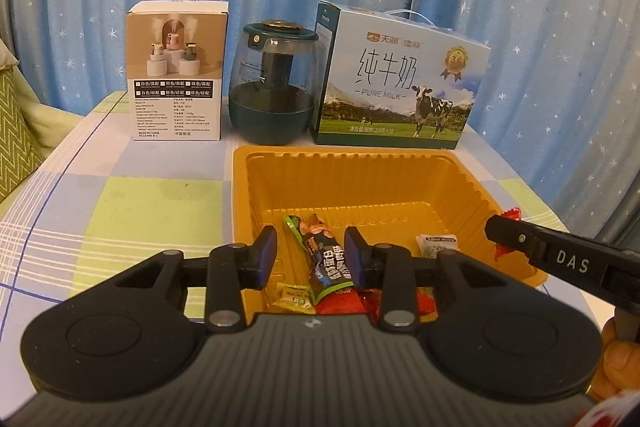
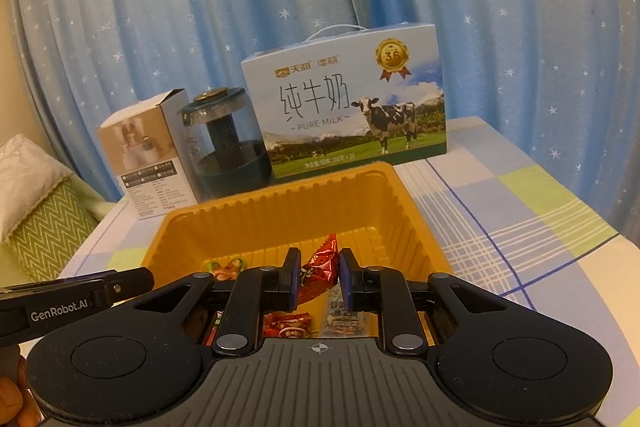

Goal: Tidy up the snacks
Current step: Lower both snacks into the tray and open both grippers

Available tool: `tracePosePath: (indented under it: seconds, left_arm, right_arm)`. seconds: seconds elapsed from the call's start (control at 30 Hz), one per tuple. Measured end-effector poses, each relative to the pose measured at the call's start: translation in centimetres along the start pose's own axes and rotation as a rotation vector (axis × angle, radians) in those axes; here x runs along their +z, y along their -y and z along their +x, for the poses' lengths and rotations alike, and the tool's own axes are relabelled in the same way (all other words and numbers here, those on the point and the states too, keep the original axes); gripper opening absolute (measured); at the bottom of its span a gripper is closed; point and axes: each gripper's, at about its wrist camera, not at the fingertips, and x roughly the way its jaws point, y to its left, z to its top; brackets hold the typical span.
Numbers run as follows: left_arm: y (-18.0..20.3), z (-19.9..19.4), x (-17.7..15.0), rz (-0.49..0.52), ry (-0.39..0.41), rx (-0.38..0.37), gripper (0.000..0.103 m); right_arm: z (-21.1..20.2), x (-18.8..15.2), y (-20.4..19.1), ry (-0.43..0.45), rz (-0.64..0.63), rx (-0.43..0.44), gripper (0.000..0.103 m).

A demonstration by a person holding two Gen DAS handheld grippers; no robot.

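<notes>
My right gripper (image 2: 319, 277) is clamped on a red snack packet (image 2: 318, 277), the pads pressing it from both sides, and it hangs over the near part of the yellow tray (image 2: 256, 219). My left gripper (image 1: 310, 257), just beside it on the left, stands a little apart around a dark-wrapped snack bar (image 1: 328, 263); the bar lies between the pads with a gap showing on the left side, so I judge that grip is no longer firm and the bar is down in the tray or nearly so.

Below and just ahead of my fingers the tray already holds several pieces: a green-wrapped candy (image 1: 294, 225), a small white sachet (image 1: 436, 245) off to the right, a yellow candy (image 1: 294, 297) close under the left pads, and a red wrapped sweet (image 2: 286, 325) under my right gripper. The far half of the tray floor is bare.

Beyond the tray stand a milk carton box (image 2: 352, 103), a dark glass jar (image 2: 224, 143) and a small white product box (image 2: 144, 155). The checked tablecloth (image 2: 520, 211) to either side of the tray shows no loose snacks in these views.

So I reckon the gathering is nearly done: what is left is to drop my red packet in. Whether snacks lie out of view, I cannot say.
</notes>
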Motion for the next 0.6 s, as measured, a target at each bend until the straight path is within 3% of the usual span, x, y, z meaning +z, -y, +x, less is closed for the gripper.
tracePosePath:
  seconds: [0.6]
  left_arm:
    - [-0.14,-0.06,-0.21,0.005,-0.010,-0.006,0.034]
  right_arm:
    - [0.30,-0.11,-0.31,0.001,-0.003,0.007,0.020]
